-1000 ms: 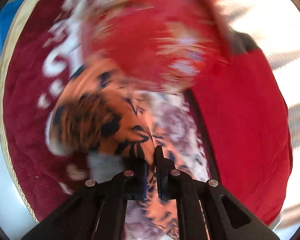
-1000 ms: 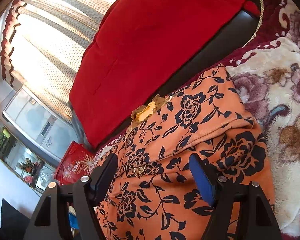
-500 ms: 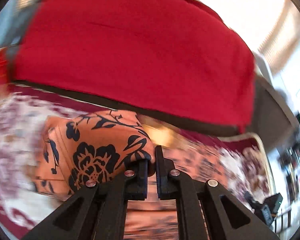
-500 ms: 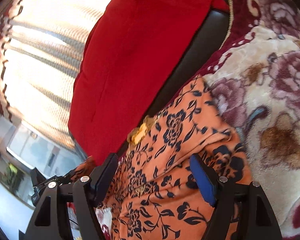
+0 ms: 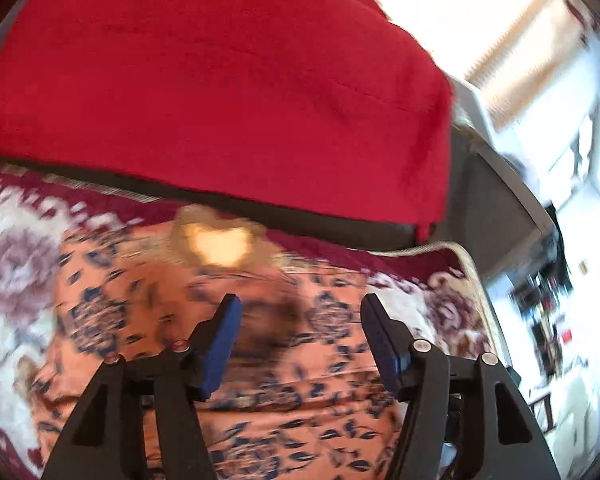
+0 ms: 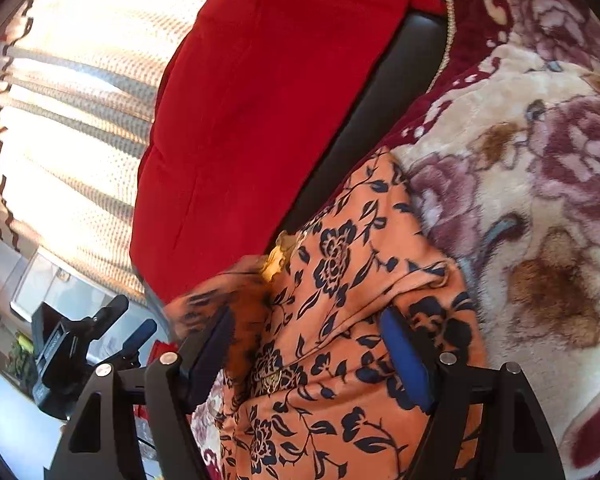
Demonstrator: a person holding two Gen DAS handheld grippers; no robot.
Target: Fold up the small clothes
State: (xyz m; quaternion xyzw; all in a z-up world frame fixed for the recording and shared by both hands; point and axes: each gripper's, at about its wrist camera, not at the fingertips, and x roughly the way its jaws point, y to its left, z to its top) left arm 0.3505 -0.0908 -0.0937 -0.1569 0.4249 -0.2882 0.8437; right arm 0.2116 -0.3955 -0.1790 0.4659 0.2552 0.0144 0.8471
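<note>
Orange floral-print cotton garment (image 6: 340, 320) was shown lying on a plush cream-and-maroon rose-patterned blanket (image 6: 540, 168), one side already turned over; further folds were judged outstanding. The left gripper (image 5: 300, 344), its jaws just opened, and the right gripper (image 6: 312, 356) were both held open, empty, above it. A red cushion (image 5: 220, 80) and sunlit patterned curtains (image 6: 72, 100) were seen behind.

The orange garment (image 6: 352, 320) printed with dark navy flowers and vines lies spread on a plush floral blanket (image 6: 540, 200), its cloth rumpled into soft folds. One side is turned over onto the middle. A pale yellow scalloped collar (image 6: 278, 260) sits at its top edge, near the red cushion (image 6: 260, 100).
</note>
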